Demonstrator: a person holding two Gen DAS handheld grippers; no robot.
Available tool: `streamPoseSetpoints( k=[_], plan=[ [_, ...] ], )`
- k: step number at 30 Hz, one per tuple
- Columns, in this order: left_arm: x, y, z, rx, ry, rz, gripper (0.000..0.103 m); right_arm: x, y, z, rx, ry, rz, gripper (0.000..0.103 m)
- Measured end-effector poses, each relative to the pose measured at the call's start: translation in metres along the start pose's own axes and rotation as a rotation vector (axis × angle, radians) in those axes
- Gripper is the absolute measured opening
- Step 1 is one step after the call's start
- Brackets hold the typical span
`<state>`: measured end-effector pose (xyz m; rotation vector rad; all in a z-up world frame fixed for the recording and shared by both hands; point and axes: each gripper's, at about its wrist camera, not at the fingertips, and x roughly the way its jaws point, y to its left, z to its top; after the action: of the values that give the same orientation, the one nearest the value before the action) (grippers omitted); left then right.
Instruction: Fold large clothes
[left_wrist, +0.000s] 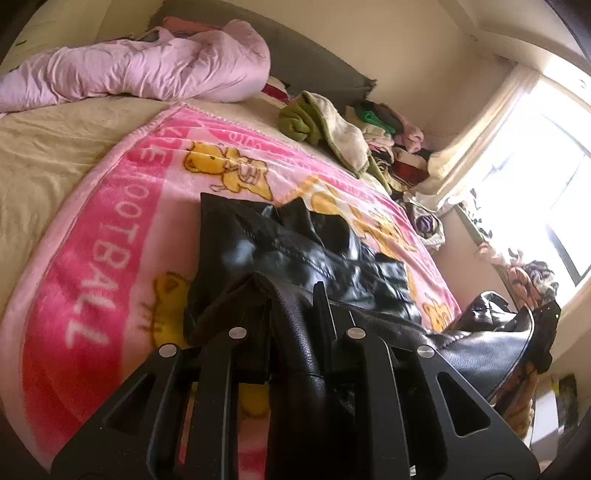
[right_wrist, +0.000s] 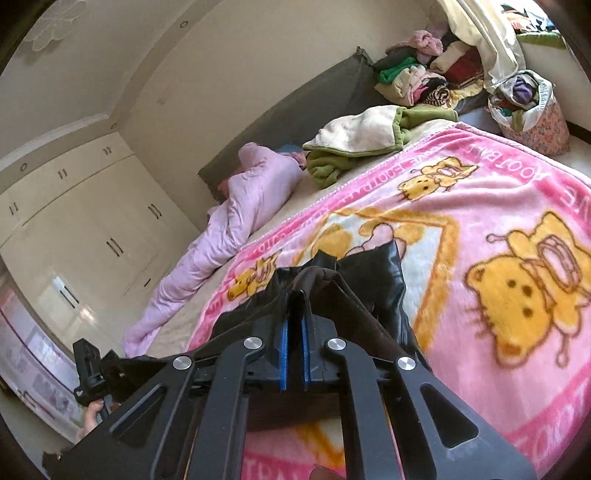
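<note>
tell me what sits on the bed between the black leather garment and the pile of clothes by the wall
A crumpled green and cream fleece lies between the black leather garment and the pile of clothes; bare pink cartoon blanket fills the rest. Clearest in the right wrist view.

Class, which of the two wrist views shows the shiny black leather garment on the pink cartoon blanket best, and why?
The left wrist view: the shiny black leather garment spreads across the pink cartoon blanket, with seams visible, one edge clamped in the left gripper. The right wrist view shows only a bunched fold behind the right gripper.
</note>
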<state>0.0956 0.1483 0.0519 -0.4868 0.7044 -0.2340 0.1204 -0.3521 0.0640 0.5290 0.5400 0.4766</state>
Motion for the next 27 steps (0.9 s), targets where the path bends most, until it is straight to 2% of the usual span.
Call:
streamPoseSetpoints(
  k=[6, 13, 20, 23, 27],
  plan=[
    [0.033, 0.011, 0.023, -0.072, 0.01, 0.029, 0.013, 0.043, -0.007, 0.024, 0.0, 0.025, -0.029, 0.005],
    [0.067, 0.019, 0.037, -0.125, 0.02, 0.077, 0.014, 0.084, -0.023, 0.038, 0.036, 0.064, -0.068, 0.005],
    [0.095, 0.037, 0.036, -0.247, -0.001, 0.078, 0.017, 0.117, -0.044, 0.045, 0.072, 0.1, -0.124, 0.005],
    [0.1, 0.042, 0.034, -0.29, -0.03, 0.081, 0.023, 0.126, -0.052, 0.045, 0.08, 0.106, -0.154, 0.005],
    [0.105, 0.046, 0.026, -0.314, -0.07, 0.099, 0.026, 0.138, -0.065, 0.044, 0.101, 0.122, -0.189, 0.006]
  ],
)
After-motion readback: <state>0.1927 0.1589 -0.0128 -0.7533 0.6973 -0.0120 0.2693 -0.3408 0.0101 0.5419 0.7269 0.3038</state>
